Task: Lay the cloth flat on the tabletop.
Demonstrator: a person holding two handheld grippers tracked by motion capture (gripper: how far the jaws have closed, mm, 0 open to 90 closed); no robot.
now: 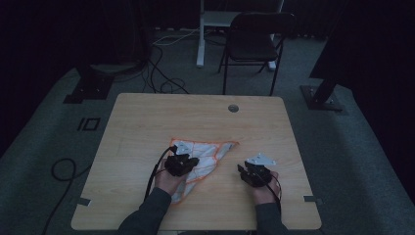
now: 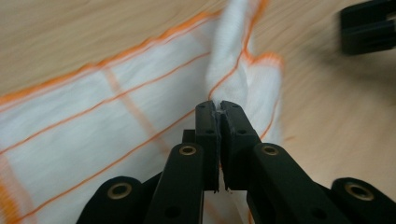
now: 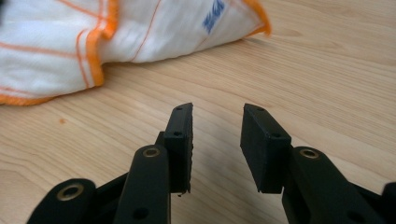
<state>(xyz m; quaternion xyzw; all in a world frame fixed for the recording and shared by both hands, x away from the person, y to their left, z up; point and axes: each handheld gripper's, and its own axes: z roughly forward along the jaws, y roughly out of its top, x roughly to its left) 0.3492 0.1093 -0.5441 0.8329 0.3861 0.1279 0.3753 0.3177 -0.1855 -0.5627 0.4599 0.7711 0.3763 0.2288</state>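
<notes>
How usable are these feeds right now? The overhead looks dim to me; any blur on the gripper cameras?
High view: dark all over, the cloth and table still readable. Left gripper view: bright, but the cloth is smeared with blur; the left gripper, shut on a fold, is sharp. Right gripper view: well lit, the right gripper crisp and open, the cloth's far edge soft.

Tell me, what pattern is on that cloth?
The cloth is white with thin orange grid lines and an orange hem, clearest in the left gripper view.

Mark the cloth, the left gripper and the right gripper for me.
cloth (image 2: 93,121): left gripper view, flat white panel.
left gripper (image 2: 219,106): left gripper view, closed jaw tips pinching a fold.
right gripper (image 3: 215,122): right gripper view, gap between open tips.
</notes>
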